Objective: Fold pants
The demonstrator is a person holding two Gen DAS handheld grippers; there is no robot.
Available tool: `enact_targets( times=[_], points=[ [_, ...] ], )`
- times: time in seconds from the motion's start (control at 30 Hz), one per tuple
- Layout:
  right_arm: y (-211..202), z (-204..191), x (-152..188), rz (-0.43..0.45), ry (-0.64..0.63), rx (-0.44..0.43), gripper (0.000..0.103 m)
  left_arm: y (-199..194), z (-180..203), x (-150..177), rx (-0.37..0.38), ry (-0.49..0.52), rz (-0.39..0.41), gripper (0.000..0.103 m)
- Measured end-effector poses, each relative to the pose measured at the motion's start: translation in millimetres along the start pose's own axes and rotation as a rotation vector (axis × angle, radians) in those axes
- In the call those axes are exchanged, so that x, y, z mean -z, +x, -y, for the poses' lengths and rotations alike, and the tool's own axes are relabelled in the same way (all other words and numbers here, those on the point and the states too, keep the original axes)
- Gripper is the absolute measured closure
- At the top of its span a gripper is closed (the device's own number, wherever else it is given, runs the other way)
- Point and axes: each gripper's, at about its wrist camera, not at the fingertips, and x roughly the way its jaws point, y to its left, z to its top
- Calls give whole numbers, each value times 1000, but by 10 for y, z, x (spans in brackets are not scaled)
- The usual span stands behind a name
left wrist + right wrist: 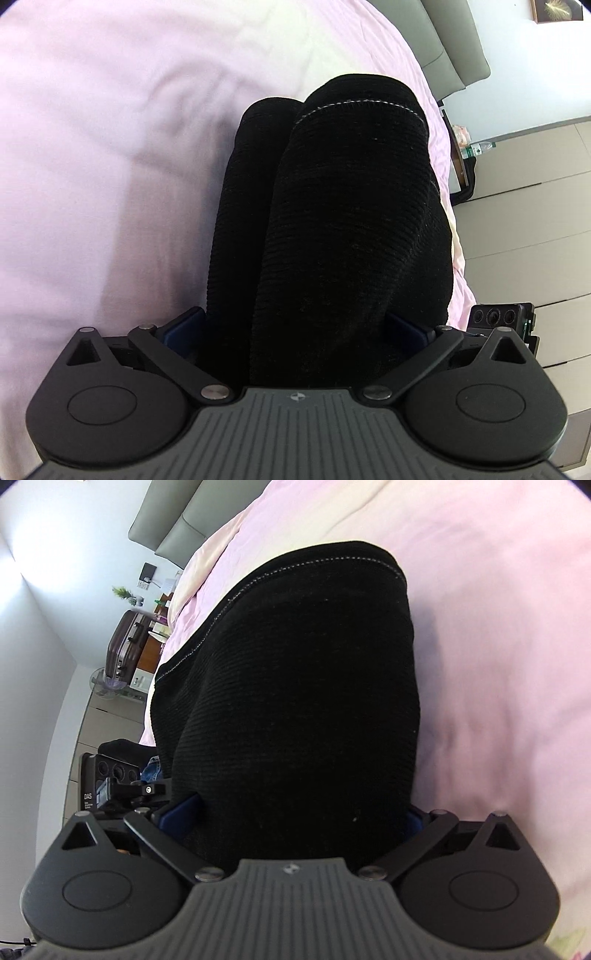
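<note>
Black ribbed knit pants (332, 206) hang over a pink bed sheet (110, 147), with a pale stitched hem line across the far end. My left gripper (295, 325) has the bunched cloth filling the space between its blue pads (183, 326), which stand wide apart. The pants also fill the right wrist view (303, 686), where my right gripper (295, 812) holds the cloth between its blue pads (181, 810) the same way. The fingertips of both are hidden by the fabric.
The bed sheet (498, 646) spreads behind the pants. The bed's edge runs beside a tiled floor (535, 221). A grey headboard (450, 40), a purple suitcase (125, 642), a small fan (105, 685) and the other gripper's camera (498, 317) are off the bed.
</note>
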Motion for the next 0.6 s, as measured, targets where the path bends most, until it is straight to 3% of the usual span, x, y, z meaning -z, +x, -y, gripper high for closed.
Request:
enact_targets(
  times=[0.47,0.6],
  points=[
    [5,-56,78,48,72,14,9,-27,93,175,-12,32,65,0],
    [-76,-149,114,86,40,26,22,-106,99,224,17,17,78,13]
  ],
)
